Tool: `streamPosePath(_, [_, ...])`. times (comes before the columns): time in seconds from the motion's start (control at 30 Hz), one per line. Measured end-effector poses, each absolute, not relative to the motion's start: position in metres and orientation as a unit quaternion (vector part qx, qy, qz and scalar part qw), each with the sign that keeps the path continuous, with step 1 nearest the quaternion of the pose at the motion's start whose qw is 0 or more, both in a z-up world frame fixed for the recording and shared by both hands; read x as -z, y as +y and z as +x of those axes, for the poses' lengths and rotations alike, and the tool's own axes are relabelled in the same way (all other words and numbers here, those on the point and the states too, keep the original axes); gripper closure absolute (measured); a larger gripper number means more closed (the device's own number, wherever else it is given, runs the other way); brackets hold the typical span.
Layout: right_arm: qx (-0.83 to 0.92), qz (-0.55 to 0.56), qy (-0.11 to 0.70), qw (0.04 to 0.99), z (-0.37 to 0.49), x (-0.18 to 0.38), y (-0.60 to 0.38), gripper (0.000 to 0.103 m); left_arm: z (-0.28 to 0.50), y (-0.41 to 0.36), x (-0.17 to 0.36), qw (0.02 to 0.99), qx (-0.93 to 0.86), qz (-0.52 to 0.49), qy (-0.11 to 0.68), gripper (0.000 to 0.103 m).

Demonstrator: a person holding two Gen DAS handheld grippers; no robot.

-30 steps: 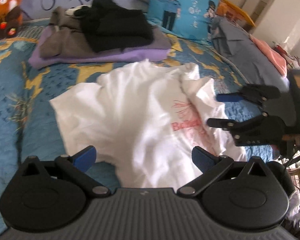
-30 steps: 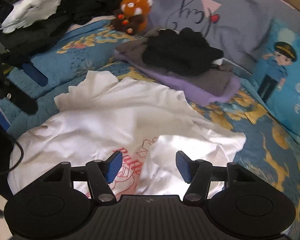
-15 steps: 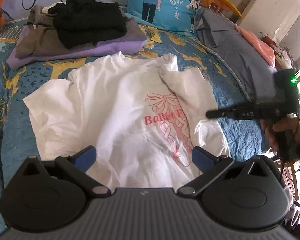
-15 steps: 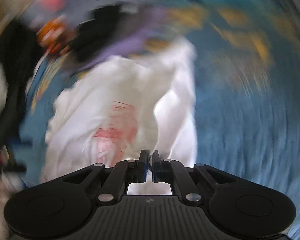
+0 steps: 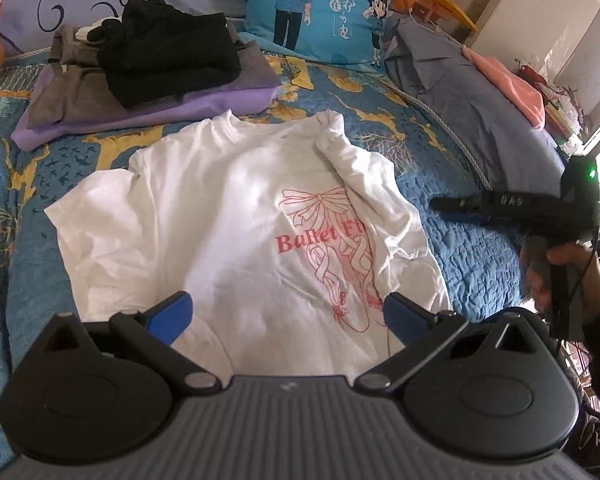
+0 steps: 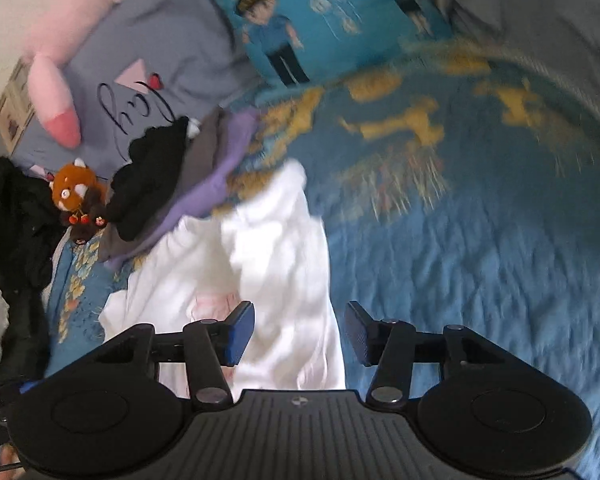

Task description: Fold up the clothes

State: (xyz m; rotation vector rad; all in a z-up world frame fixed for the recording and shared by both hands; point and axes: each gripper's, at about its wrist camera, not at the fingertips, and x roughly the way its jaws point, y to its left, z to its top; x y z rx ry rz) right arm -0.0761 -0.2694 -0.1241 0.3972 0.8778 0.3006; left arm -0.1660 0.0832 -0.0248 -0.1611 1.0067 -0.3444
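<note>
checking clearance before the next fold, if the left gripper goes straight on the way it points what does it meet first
Most likely the white t-shirt, spread on the bed just ahead of the left gripper's open jaws; depth is uncertain.

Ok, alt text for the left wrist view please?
A white T-shirt lies face up on a blue bedspread, its right side folded inward. The open left gripper hovers over its hem; the right gripper is off to the right.

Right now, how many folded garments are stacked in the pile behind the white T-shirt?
3 visible: a black garment on top, a grey one under it, and a purple one at the bottom, all stacked beyond the white T-shirt. Thinner layers may be hidden between them.
</note>
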Motion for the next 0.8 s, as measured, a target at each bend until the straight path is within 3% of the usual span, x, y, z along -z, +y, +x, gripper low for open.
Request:
streamPosePath(0.2, [-0.134, 0.049, 0.381, 0.913, -0.039, 0.12, -0.217, 0.054, -0.17, 0.094, 0.026, 0.859, 0.152, -0.082, 0.483, 0.0])
streamPosePath(0.4, [-0.15, -0.093, 0.404, 0.898, 0.01, 0.144, -0.155, 0.055, -0.174, 0.107, 0.029, 0.857, 0.14, -0.088, 0.488, 0.0])
streamPosePath(0.53, [-0.139, -0.058, 0.434, 0.888, 0.023, 0.149, -0.158, 0.056, -0.177, 0.119, 0.031, 0.859, 0.129, -0.095, 0.486, 0.0])
streamPosePath(0.67, [-0.14, 0.015, 0.388, 0.911, -0.006, 0.118, -0.177, 0.052, -0.182, 0.133, 0.033, 0.863, 0.117, -0.101, 0.482, 0.0])
streamPosePath(0.73, [-0.156, 0.024, 0.362, 0.919, -0.027, 0.104, -0.176, 0.041, -0.183, 0.148, 0.037, 0.862, 0.107, -0.122, 0.479, 0.0])
streamPosePath(0.8, [-0.182, 0.012, 0.339, 0.923, -0.052, 0.094, -0.168, 0.038, -0.183, 0.165, 0.042, 0.86, 0.099, -0.153, 0.476, 0.0])
